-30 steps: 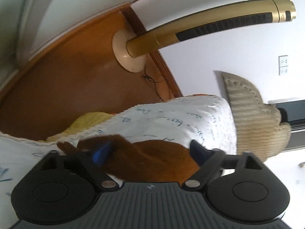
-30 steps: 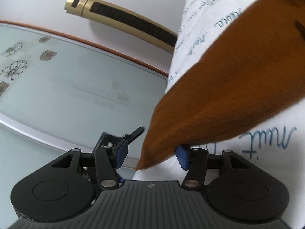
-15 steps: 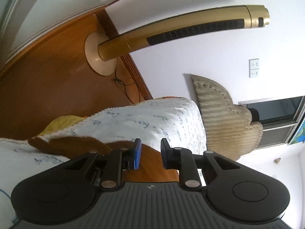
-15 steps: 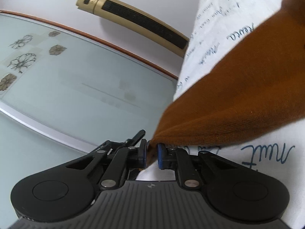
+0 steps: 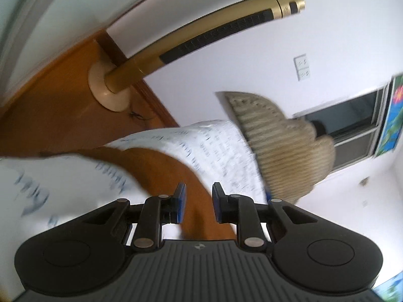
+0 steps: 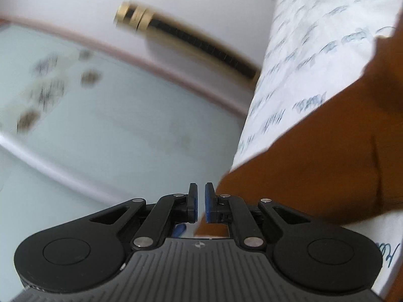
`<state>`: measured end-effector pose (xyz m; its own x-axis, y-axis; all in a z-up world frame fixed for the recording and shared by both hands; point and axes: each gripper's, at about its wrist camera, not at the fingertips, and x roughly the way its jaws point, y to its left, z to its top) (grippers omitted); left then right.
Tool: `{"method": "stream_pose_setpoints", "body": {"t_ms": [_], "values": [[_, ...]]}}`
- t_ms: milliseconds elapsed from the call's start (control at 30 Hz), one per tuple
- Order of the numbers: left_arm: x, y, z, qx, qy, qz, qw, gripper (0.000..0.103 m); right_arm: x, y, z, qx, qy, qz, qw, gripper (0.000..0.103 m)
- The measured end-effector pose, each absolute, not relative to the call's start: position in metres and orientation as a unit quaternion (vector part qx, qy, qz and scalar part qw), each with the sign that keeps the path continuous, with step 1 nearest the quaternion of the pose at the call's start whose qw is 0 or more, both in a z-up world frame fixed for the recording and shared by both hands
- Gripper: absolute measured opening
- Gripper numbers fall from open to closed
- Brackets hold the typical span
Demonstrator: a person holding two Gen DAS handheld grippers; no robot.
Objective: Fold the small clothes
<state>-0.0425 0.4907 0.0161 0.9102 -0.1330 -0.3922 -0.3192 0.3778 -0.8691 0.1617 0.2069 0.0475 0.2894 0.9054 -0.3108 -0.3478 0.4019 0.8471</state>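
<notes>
Lying on the sheet (image 5: pixel 221 151), the brown garment (image 5: pixel 161 166) runs between the slightly parted fingers of the left gripper (image 5: pixel 197 205), untouched. From the right gripper (image 6: pixel 199 205), pinching the garment (image 6: pixel 327 171) near its corner, cloth spreads rightward; a fan (image 6: pixel 191 40) stands ahead.

The wall (image 5: pixel 226 58) is plain white. A tall gold fan (image 5: pixel 201 37) stands on a round cream base (image 5: pixel 105 95) on the brown wood floor (image 5: pixel 50 100). A white plug socket (image 5: pixel 302 66) is on the wall. Near it is a dark window (image 5: pixel 347 115) with a bright blue flower picture (image 5: pixel 394 115) beside it. A bed with a white sheet (image 5: pixel 214 146) covered in blue writing has a soft tan headboard (image 5: pixel 282 146). In the right view, a pale glass door (image 6: pixel 100 115) has small flower shapes (image 6: pixel 45 85) on it, all blurry. The room is bright with daylight.
</notes>
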Motion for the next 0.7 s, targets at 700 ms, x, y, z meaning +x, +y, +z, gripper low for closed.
{"method": "stream_pose_setpoints", "body": {"t_ms": [700], "values": [[0.017, 0.448, -0.003, -0.528, 0.184, 0.178, 0.81, 0.032, 0.162, 0.21, 0.064, 0.175, 0.395, 0.412, 0.802, 0.042]]}}
